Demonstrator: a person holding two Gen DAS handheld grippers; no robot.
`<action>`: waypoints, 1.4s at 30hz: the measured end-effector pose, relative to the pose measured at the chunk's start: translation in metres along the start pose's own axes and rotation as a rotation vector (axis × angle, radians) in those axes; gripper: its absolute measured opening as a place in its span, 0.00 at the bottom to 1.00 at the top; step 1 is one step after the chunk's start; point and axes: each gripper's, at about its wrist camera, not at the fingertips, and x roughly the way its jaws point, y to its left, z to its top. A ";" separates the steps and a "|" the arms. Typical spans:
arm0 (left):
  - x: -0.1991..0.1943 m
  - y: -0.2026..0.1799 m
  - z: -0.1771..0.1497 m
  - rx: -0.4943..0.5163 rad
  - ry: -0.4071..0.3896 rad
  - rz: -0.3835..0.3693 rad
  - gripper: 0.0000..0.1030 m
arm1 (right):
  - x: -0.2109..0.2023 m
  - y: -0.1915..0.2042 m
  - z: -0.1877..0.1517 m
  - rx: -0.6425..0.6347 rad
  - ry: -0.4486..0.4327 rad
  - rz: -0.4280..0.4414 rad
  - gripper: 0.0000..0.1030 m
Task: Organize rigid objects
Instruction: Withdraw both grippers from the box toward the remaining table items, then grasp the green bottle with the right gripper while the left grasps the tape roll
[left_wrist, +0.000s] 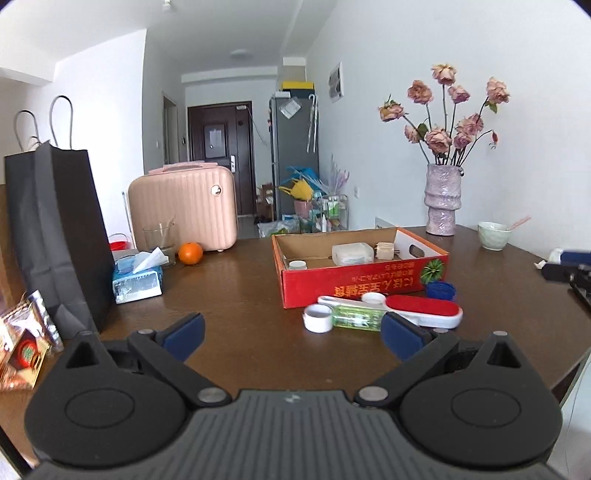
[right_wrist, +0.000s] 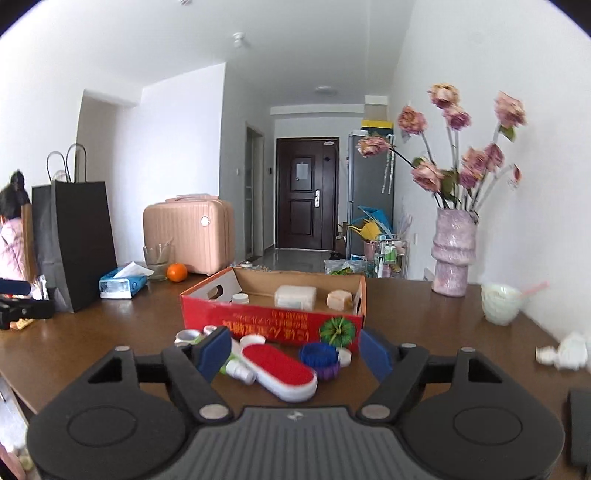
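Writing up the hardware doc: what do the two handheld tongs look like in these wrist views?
The left tongs and right tongs look alike: matte black plastic linkage arms, each tipped with a blue rectangular pad. Silver pivot pins sit at the joints, and round black housings with triangular cut-outs flank a ribbed dark grey centre body carrying a small pale logo. No cables, sleeves or hands show.

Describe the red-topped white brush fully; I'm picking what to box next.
The red-topped white brush is an elongated, rounded white plastic body with a red, fabric-like oval pad facing up. It lies flat on the brown table before the red cardboard box, outside it, against a green bottle and beside blue rings. Nothing grips it.
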 end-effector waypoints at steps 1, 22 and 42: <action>-0.007 -0.003 -0.004 -0.003 -0.002 -0.011 1.00 | -0.006 -0.001 -0.008 0.026 -0.001 0.009 0.79; -0.001 -0.027 -0.050 -0.009 0.133 -0.045 1.00 | -0.032 0.018 -0.060 -0.078 0.087 -0.022 0.89; 0.154 -0.019 -0.018 -0.025 0.284 0.031 1.00 | 0.084 -0.016 -0.049 -0.037 0.220 -0.055 0.83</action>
